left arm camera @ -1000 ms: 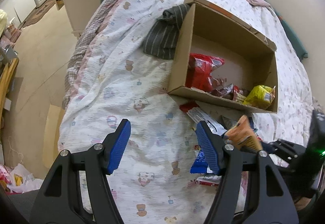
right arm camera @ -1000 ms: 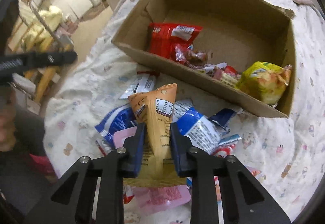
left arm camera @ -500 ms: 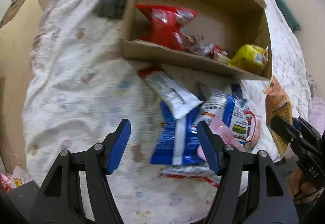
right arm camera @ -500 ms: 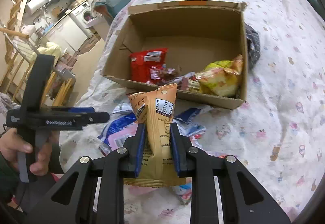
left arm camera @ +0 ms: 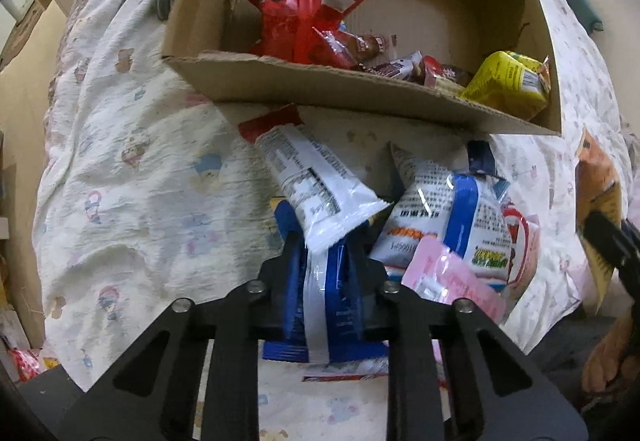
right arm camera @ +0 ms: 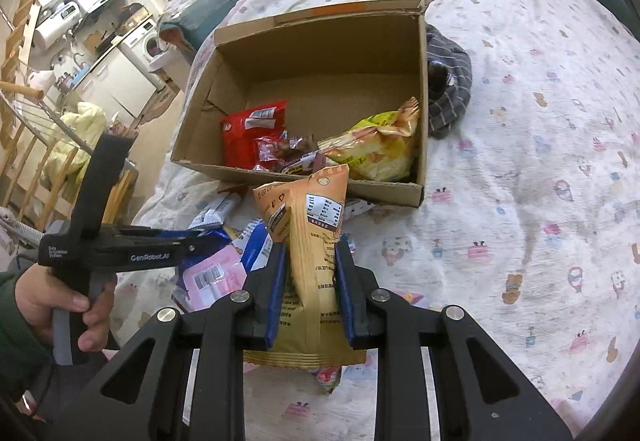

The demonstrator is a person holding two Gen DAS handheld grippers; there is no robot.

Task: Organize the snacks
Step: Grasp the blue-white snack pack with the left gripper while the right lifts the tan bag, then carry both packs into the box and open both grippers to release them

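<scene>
Blue snack packet (left arm camera: 320, 293) half-hidden inside left gripper (left arm camera: 323, 253).

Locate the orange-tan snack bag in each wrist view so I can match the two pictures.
Left wrist view: the orange-tan snack bag sits at the far right edge, partly cut off, pinched by the right gripper.
Right wrist view: the same bag stands upright at centre, clamped between the blue pads.
Shared landmark: the cardboard box, just beyond the bag in both views.
</scene>
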